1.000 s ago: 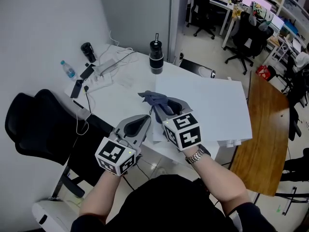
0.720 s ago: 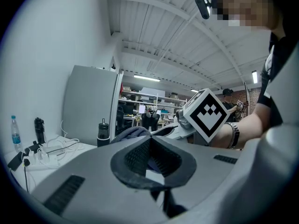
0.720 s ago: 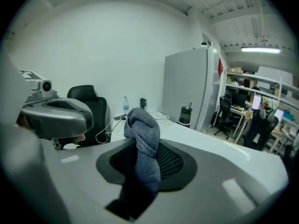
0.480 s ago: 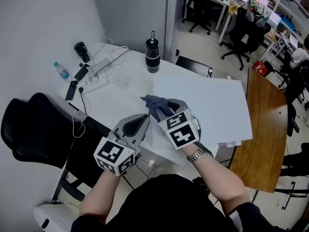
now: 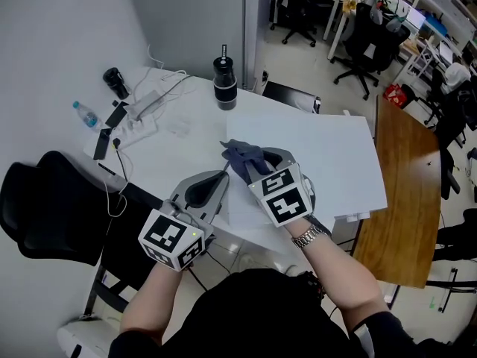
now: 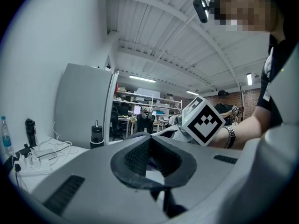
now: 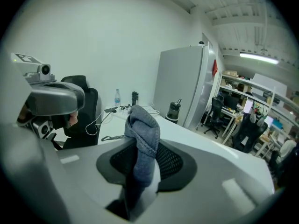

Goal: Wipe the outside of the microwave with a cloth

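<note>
We've got the cloth, wiping not yet begun

Our right gripper [image 5: 252, 162] has its fingers clamped on the grey cloth [image 5: 237, 152], just above the tabletop [image 5: 175, 151]. Our left gripper [image 5: 223, 179] is closed and empty. We see no microwave, so all the wiping looks ahead.

The cloth [image 5: 238, 154] sits in the right gripper [image 5: 257, 166] over the counter [image 5: 182, 151]. A flask [image 5: 225, 85] stands behind; a chair [image 5: 45, 215] lies left.
</note>
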A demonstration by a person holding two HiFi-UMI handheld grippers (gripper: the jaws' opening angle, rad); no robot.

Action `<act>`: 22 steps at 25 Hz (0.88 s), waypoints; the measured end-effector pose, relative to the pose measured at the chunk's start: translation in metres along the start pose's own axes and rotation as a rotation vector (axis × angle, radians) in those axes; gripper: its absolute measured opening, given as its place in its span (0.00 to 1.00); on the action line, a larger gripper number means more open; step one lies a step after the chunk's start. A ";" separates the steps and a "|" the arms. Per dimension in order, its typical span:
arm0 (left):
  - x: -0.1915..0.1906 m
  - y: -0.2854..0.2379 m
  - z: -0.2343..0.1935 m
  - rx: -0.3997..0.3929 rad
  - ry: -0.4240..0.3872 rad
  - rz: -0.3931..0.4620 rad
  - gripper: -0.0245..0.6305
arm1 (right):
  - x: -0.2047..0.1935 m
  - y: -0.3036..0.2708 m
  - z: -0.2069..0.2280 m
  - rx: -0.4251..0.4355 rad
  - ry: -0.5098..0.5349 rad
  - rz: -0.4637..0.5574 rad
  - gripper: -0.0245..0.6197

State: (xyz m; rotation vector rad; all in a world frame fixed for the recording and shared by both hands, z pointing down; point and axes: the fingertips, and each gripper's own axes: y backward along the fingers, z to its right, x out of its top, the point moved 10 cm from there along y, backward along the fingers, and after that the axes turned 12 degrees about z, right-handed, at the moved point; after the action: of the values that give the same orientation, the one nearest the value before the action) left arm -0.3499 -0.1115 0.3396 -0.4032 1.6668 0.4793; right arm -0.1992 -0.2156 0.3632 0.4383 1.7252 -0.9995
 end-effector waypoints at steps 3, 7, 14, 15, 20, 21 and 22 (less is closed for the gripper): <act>0.001 -0.004 0.004 -0.017 -0.009 -0.002 0.04 | -0.003 0.006 0.010 -0.025 -0.006 -0.002 0.21; 0.003 -0.010 0.012 -0.030 -0.012 -0.003 0.04 | -0.009 0.014 0.022 -0.052 -0.016 -0.006 0.21; 0.012 -0.023 0.031 -0.055 -0.032 -0.004 0.04 | -0.018 0.036 0.045 -0.096 -0.010 -0.014 0.21; 0.013 -0.025 0.034 -0.059 -0.035 -0.004 0.04 | -0.019 0.039 0.050 -0.101 -0.013 -0.016 0.21; 0.015 -0.039 0.051 -0.072 -0.040 -0.009 0.04 | -0.030 0.056 0.073 -0.125 -0.037 -0.015 0.21; 0.014 -0.043 0.054 -0.075 -0.041 -0.010 0.04 | -0.033 0.060 0.077 -0.129 -0.041 -0.014 0.21; 0.014 -0.046 0.058 -0.078 -0.043 -0.012 0.04 | -0.035 0.063 0.082 -0.133 -0.044 -0.013 0.21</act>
State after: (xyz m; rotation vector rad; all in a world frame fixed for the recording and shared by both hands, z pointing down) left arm -0.2793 -0.1200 0.3145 -0.4565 1.6067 0.5422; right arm -0.0925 -0.2374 0.3601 0.3170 1.7450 -0.8910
